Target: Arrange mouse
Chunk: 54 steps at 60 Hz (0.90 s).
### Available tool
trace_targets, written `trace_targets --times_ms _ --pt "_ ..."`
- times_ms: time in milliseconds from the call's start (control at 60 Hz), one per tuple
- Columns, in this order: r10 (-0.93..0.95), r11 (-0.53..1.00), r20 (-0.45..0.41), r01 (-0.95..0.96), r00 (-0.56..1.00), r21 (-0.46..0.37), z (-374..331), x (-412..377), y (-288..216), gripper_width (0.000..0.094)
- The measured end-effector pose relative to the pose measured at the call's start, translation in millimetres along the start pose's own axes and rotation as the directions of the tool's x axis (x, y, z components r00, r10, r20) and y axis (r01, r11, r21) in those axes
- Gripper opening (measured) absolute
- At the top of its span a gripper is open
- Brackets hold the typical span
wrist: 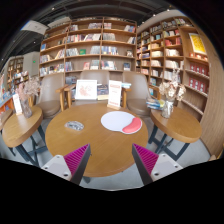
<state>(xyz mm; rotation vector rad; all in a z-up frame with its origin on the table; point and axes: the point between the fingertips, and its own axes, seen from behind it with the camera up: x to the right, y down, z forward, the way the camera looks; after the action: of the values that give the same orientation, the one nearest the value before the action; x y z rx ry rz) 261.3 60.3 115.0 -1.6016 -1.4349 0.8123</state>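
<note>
A round wooden table (pixel 100 145) stands just ahead of my fingers. On its far right part lies a round pink-red mat (pixel 131 125) with a white oval thing (pixel 113 121) against its left edge. A small grey oval object (pixel 74 126), which looks like the mouse, lies on the table's left part, apart from the mat. My gripper (pixel 110 165) is open and empty, held above the table's near edge. Its magenta pads (pixel 76 157) stand wide apart, well short of both objects.
Smaller round wooden tables stand at the left (pixel 20 125) and right (pixel 180 122). Display stands with books (pixel 87 90) are behind the middle table. Tall bookshelves (pixel 90 45) line the back and right walls. Grey floor (pixel 112 185) shows below the table's near edge.
</note>
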Motion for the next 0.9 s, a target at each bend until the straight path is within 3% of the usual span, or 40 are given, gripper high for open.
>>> trace_targets --times_ms 550,900 --pt "-0.059 0.996 0.145 0.068 0.988 -0.06 93.9 -152.1 12.6 0.0855" --pt "-0.044 0.994 0.156 0.06 0.987 -0.096 186.7 -187.3 20.0 0.0853"
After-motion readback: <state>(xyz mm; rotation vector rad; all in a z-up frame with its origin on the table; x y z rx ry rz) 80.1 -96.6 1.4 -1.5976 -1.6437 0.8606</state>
